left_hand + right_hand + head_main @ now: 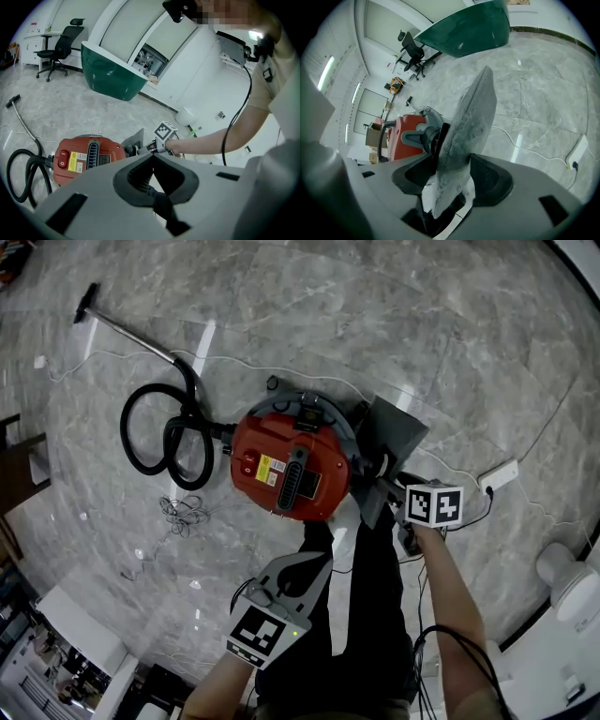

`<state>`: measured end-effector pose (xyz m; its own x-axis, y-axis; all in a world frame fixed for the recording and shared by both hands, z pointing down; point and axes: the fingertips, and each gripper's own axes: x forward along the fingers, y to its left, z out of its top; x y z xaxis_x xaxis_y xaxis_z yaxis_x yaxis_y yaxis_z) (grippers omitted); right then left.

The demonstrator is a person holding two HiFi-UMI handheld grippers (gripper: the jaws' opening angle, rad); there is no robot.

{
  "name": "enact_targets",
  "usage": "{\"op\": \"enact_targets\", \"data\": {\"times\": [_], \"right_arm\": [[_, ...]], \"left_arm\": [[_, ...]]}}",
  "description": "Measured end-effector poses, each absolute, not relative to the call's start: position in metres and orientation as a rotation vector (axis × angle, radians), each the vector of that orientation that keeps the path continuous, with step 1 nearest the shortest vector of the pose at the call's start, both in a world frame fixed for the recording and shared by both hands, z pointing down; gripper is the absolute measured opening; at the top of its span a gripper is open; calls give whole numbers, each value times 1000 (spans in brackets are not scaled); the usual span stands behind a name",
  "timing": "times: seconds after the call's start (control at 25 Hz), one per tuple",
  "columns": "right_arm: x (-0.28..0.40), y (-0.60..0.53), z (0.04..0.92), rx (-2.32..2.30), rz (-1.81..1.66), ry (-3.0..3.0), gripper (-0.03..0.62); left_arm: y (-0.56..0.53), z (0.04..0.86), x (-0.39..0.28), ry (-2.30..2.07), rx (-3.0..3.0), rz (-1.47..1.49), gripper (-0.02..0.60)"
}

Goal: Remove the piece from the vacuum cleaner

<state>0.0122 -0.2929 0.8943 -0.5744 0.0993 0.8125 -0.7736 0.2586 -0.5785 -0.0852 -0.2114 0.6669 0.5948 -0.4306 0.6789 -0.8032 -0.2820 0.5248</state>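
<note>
Honestly, right gripper (pixel 452 157) jaws grip the bag (pixel 471 112) at 3 o'clock of the vacuum (pixel 291 465); left gripper (pixel 151 157) jaws clenched, empty. Yanking might tear it.

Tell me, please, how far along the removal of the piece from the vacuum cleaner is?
Done: the right claw is around the grey piece, and its pads seem to press on it. In hand: that grip, with the piece still joined to the side of the red vacuum cleaner. Left: pulling the piece off. The left claw is shut and empty, held away from the machine.
</note>
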Motion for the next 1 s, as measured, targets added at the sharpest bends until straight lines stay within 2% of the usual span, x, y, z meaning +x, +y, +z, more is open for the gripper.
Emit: {"op": "enact_targets", "data": {"times": [0.12, 0.36, 0.64, 0.68, 0.8, 1.0], "right_arm": [[12, -291, 895, 584, 1366, -1762, 234], [14, -285, 895, 508, 1245, -1783, 122], [15, -283, 896, 499, 1186, -1797, 104], [16, -282, 896, 500, 1171, -1802, 78], [18, -280, 897, 545, 1187, -1816, 61], [18, -279, 897, 551, 1192, -1829, 55]], "left_arm": [[-211, 668, -81, -981, 1915, 512, 3], [-211, 672, -78, -974, 1911, 517, 3], [-211, 681, -79, -975, 1907, 540, 3], [-212, 682, -79, -977, 1906, 541, 3], [-212, 682, -79, -975, 1908, 543, 3], [-212, 681, -76, -965, 1912, 545, 3]]}}
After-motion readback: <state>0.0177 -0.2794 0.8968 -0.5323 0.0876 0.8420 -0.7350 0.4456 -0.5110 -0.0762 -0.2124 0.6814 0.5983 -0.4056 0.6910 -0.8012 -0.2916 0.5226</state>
